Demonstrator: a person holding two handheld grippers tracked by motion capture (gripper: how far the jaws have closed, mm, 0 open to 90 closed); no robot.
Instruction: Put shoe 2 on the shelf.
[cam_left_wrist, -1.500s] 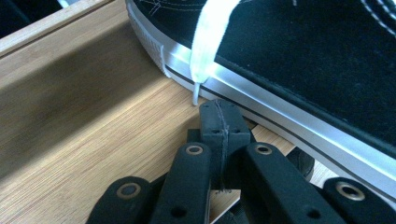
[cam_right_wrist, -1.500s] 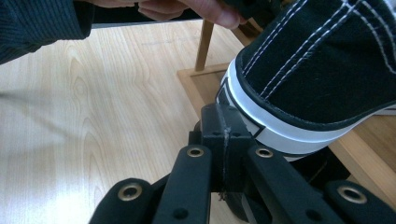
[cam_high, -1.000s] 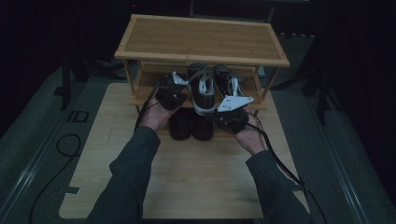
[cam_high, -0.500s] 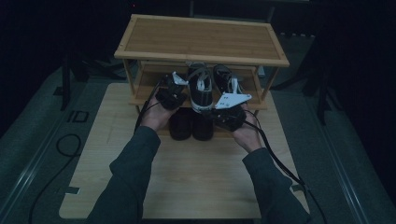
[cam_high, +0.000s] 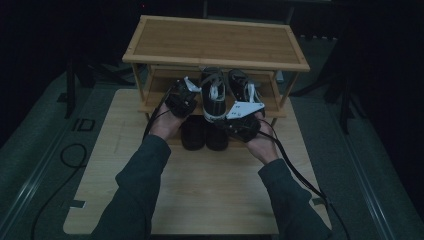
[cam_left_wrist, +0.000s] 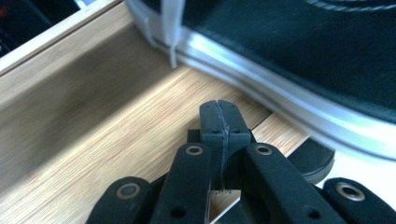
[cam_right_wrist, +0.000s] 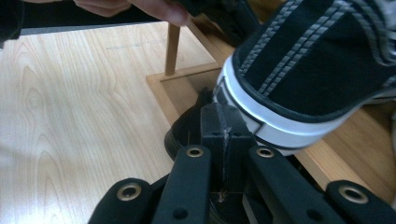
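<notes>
High view: a wooden shoe rack (cam_high: 215, 47) stands at the 12 o'clock end of the table (cam_high: 200, 190). On its middle shelf sit two black sneakers with white soles; the left sneaker (cam_high: 214, 100) juts toward the person, the right sneaker (cam_high: 242, 87) at its 2 o'clock lies further in. A pair of plain black shoes (cam_high: 204, 134) rests below, at the rack's front. The left hand-held gripper (cam_high: 186, 85) is at the left sneaker's 9 o'clock, the right hand-held gripper (cam_high: 225, 121) at its 5 o'clock by the toe. Both have their jaws closed on nothing; the left gripper view shows the left hand-held gripper (cam_left_wrist: 219, 108) just short of the white sole. The work looks partly done: one sneaker seems seated, while the left sneaker probably needs pushing further onto the shelf, with closed tips on either side
</notes>
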